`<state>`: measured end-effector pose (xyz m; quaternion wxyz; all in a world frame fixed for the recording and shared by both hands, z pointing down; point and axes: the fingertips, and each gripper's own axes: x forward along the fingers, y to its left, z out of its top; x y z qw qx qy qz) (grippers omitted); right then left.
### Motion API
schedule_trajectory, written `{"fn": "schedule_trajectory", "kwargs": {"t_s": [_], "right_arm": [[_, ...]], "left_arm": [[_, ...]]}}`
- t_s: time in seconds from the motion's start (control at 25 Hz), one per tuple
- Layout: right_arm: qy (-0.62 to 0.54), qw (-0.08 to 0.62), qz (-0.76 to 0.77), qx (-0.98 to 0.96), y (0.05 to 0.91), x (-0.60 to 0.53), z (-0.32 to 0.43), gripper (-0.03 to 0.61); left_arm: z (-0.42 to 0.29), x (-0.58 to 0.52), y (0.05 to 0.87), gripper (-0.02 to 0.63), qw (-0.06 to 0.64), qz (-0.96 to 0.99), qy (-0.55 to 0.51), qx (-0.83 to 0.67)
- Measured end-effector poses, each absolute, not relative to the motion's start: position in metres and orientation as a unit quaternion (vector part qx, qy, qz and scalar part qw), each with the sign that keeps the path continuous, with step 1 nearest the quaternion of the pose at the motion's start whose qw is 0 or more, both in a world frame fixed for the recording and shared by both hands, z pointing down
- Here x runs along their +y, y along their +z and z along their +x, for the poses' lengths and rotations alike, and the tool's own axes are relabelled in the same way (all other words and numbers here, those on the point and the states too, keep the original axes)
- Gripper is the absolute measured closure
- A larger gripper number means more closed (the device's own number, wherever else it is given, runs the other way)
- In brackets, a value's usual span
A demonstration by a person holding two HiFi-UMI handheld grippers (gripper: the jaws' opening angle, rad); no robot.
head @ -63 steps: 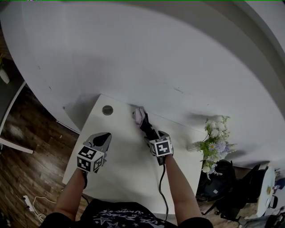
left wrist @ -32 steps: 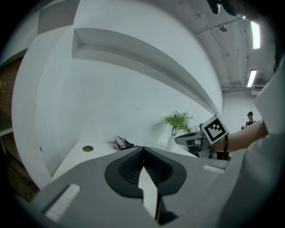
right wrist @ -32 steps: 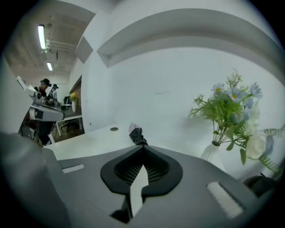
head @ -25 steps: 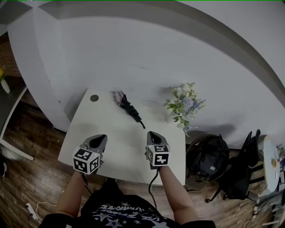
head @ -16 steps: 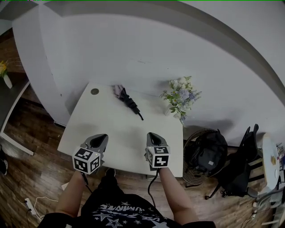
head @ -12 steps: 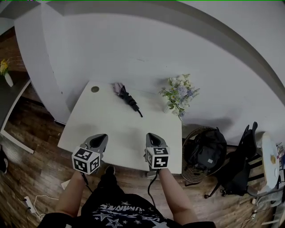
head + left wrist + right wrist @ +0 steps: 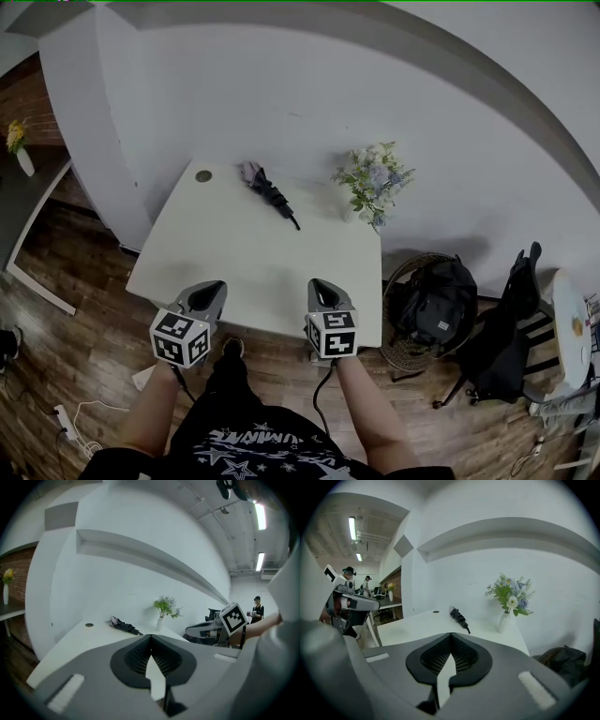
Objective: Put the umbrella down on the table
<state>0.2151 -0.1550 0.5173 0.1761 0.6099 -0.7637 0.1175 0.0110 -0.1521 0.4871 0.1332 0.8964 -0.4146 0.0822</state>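
My left claw [image 7: 208, 292] is closed tip to tip with nothing in it, hovering at the near edge of the table [image 7: 216, 253]. Farther across, the folded umbrella [image 7: 269, 194] lies flat on the tabletop near the far edge by the wall, well apart from both claws and touched by neither. My right claw [image 7: 320, 289] is pinched shut and empty too; beyond it a vase of flowers [image 7: 372, 180] stands at the far right corner. I judge the putting-down done, so the next move calls only for holding both claws clear.
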Motion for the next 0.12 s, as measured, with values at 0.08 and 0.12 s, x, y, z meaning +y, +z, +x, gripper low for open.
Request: {"fn": "schedule_trajectory", "kwargs": {"t_s": [0.08, 0.12], "right_arm": [[0.118, 0.173, 0.610, -0.764, 0.5175, -0.1480, 0.2148, 0.565], [0.119, 0.171, 0.611, -0.764, 0.5175, -0.1447, 0.2147, 0.565]], "left_arm": [[0.0110, -0.1453, 0.4865, 0.611, 0.133, 0.896, 0.081, -0.416], [0.0110, -0.1422, 0.4862, 0.611, 0.132, 0.896, 0.080, -0.417]]}}
